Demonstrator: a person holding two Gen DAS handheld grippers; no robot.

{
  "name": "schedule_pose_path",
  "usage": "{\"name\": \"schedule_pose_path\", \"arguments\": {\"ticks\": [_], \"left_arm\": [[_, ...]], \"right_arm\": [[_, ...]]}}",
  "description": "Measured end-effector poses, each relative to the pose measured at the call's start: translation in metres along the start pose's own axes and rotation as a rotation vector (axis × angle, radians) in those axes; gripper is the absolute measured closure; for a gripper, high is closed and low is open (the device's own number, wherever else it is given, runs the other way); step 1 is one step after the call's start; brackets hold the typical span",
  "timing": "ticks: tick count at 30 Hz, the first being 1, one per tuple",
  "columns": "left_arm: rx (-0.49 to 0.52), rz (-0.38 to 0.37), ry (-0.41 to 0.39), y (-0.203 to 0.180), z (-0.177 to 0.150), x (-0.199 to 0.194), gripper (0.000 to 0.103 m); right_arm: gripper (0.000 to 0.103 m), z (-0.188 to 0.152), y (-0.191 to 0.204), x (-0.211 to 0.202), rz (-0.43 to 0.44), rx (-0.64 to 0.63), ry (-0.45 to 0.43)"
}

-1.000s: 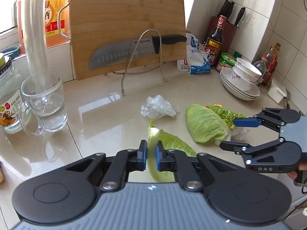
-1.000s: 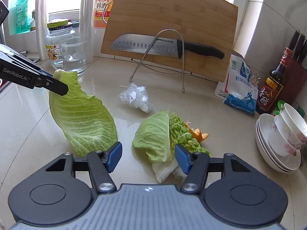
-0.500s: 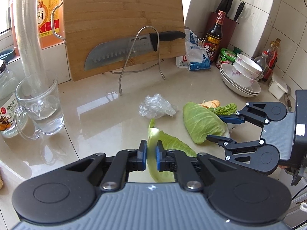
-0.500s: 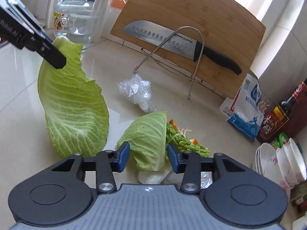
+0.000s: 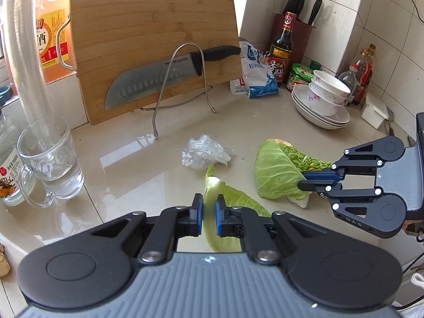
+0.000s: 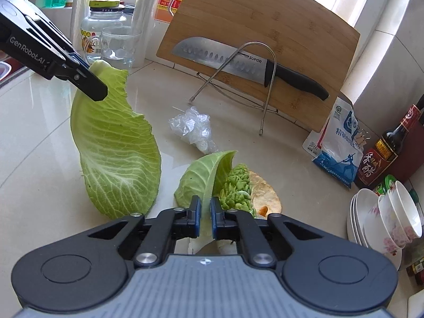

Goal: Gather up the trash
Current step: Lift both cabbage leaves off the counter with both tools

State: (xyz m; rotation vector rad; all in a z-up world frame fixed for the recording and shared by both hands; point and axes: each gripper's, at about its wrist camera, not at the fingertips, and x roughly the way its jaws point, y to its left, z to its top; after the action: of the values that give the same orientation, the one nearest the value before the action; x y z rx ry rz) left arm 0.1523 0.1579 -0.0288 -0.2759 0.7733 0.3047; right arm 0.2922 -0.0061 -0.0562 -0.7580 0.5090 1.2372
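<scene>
- The second cabbage leaf (image 6: 197, 177) lies on the counter (image 6: 37, 145) directly ahead of the right gripper (image 6: 205, 220); its pale stem end is caught between the blue pads, which are closed down to a thin slit on it.
- Its long axis runs away from those jaws toward the crumpled plastic wrap (image 6: 192, 128), with the leaf tip curling up. Chopped green scraps (image 6: 237, 185) and a flat peel (image 6: 265, 188) sit under and just beside it on its right.
- Judgement: the coming lift depends on that end-on hold; pulled up along its length, the leaf should peel off the scraps and leave them behind for another pass.
- The first cabbage leaf (image 6: 116, 153) hangs from the left gripper (image 5: 209, 218), jaws nearly shut on its stem; its lower edge touches or nearly touches the counter, just left of the second leaf.
- Both hands are loaded, so the wrap, which lies nearer the left gripper than the right, probably waits.
- No bin is visible in either view, so where the 2 leaves go cannot be told.
- Behind stand a cutting board (image 5: 153, 39) with a knife (image 5: 164, 76) on a wire rack, and a glass mug (image 5: 50, 159) to the left.
</scene>
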Motion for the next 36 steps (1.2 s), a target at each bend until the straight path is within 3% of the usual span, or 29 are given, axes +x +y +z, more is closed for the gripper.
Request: {"name": "schedule_pose_path", "arguments": {"ticks": [8, 20, 23, 26, 29, 36], "left_arm": [[0.037, -0.019, 0.011, -0.007, -0.001, 0.000, 0.096], [0.035, -0.030, 0.013, -0.002, 0.000, 0.006, 0.096], [0.038, -0.030, 0.015, -0.002, 0.000, 0.006, 0.096], [0.043, -0.028, 0.017, -0.002, 0.001, 0.006, 0.096], [0.050, -0.030, 0.015, -0.003, 0.003, 0.002, 0.096], [0.118, -0.049, 0.020, -0.017, 0.009, -0.015, 0.096]], "right_arm": [[0.090, -0.005, -0.006, 0.012, 0.100, 0.119, 0.038], [0.063, 0.001, -0.012, 0.047, 0.069, 0.219, 0.102], [0.064, 0.001, -0.014, 0.052, 0.097, 0.244, 0.105], [0.084, 0.001, -0.012, 0.050, 0.109, 0.238, 0.098], [0.092, 0.004, -0.009, 0.040, 0.097, 0.201, 0.082], [0.092, 0.003, -0.009, -0.004, 0.099, 0.187, 0.048]]}}
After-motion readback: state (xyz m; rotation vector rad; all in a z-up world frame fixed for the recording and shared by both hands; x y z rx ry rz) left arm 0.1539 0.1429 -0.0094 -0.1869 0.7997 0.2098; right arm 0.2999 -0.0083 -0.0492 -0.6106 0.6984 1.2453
